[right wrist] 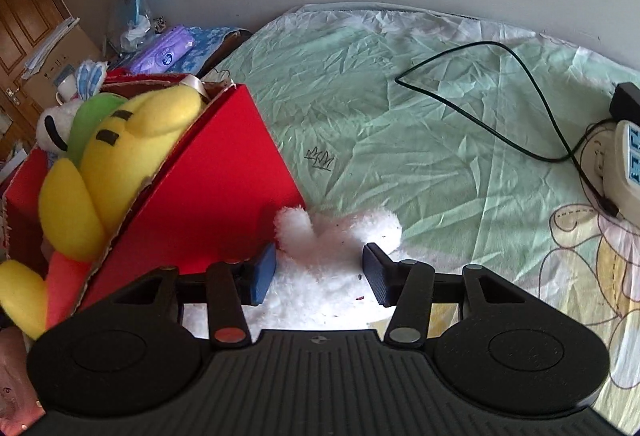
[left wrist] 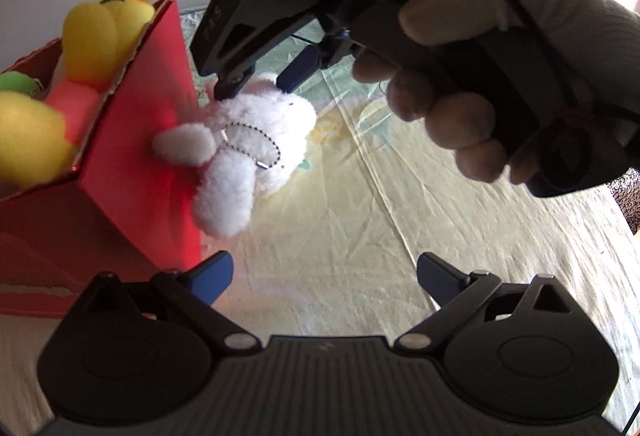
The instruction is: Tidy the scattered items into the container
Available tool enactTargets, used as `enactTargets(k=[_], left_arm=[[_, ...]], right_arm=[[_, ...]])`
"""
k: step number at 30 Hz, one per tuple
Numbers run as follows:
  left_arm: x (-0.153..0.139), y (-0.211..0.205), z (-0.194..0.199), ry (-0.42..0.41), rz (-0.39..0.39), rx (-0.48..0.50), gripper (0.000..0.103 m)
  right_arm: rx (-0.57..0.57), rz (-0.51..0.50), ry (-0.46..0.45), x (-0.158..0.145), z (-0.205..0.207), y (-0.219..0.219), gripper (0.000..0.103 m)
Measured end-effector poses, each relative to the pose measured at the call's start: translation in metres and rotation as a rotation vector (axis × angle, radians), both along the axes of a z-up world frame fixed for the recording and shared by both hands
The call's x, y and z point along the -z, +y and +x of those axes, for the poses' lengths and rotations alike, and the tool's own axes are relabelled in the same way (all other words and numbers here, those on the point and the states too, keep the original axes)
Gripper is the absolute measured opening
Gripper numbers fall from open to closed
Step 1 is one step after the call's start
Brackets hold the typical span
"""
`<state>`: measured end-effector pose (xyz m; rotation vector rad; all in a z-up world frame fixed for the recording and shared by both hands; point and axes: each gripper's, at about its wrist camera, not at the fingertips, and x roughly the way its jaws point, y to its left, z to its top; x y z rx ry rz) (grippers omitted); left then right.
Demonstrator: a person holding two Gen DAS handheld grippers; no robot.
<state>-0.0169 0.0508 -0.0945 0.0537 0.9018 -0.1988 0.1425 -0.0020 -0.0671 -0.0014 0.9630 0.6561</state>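
A white fluffy plush toy (left wrist: 248, 156) with a bead chain hangs in my right gripper (left wrist: 260, 80), which is shut on its upper part just off the red box's corner. In the right wrist view the toy (right wrist: 340, 236) fills the gap between the right gripper's (right wrist: 320, 276) blue pads. The red cardboard box (left wrist: 140, 156) (right wrist: 224, 196) stands on the bed at the left. It holds a yellow plush (left wrist: 100, 32) (right wrist: 132, 148) and other soft toys. My left gripper (left wrist: 324, 276) is open over the sheet, with nothing between its fingers.
A wrinkled green printed sheet (right wrist: 400, 116) covers the bed. A black cable (right wrist: 500, 96) runs across it to a white power strip (right wrist: 624, 164) at the right edge. Bags and a purple pack (right wrist: 164, 52) lie behind the box. A hand (left wrist: 460, 116) grips the right gripper's handle.
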Motion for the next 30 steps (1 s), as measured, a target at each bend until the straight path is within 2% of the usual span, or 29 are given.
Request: enactTargets(k=[4,7,11,15,21,27,30], left_arm=[[0.001,-0.002,0.005,0.008,-0.012,0.0,0.098],[0.003,-0.004,0.004,0.033,-0.03,0.04,0.098],[0.006,-0.012,-0.002,0.053,-0.029,0.084,0.098],[0.001,-0.016,-0.009,0.041,-0.015,0.124,0.098],[-0.02,-0.009,-0.023,0.019,-0.044,0.183,0.098],[-0.045,-0.004,-0.017,-0.035,-0.138,0.219,0.098],[-0.044,-0.006,-0.007,-0.03,-0.145,0.211,0.098]], right_arm=[[0.009,0.024,0.047,-0.001,-0.012,-0.021,0.053],[0.013,0.031,0.071,-0.001,-0.023,-0.037,0.053],[0.032,0.018,0.102,0.001,-0.036,-0.06,0.053],[0.072,-0.012,0.111,0.0,-0.042,-0.081,0.053],[0.22,0.1,0.132,-0.007,-0.043,-0.119,0.055],[0.3,0.143,0.184,0.008,-0.044,-0.134,0.055],[0.334,0.158,0.206,0.015,-0.05,-0.143,0.055]])
